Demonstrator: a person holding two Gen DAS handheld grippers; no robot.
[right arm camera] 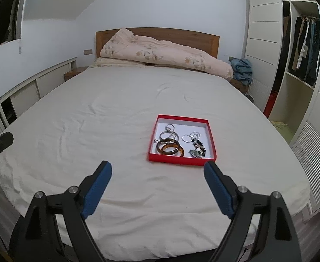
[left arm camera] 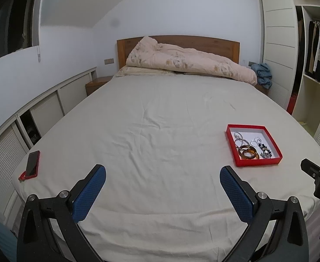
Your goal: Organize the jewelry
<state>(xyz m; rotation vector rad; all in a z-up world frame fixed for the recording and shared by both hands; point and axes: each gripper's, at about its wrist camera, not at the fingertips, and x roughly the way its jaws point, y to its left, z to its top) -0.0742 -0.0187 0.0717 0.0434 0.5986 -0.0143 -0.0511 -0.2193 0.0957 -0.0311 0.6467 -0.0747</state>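
Your left gripper (left arm camera: pixel 162 175) hangs over the near edge of the bed (left arm camera: pixel 160 113), fingers spread wide, nothing between them. Your right gripper (right arm camera: pixel 157 171) likewise: fingers wide apart, empty.

The red tray (right arm camera: pixel 212 140) sits on the sheet at centre frame in the right view, just beyond your right fingertips; in the left view it lies at right of frame (left arm camera: pixel 275 144). Inside: amber bangles (right arm camera: pixel 170 148), silver hoops (right arm camera: pixel 170 133), a beaded bracelet (right arm camera: pixel 198 147).

Only the left view shows a red-cased phone (left arm camera: pixel 32 163), lower left, at the bed's edge. Rumpled quilt (right arm camera: pixel 160 54) at the headboard in both.
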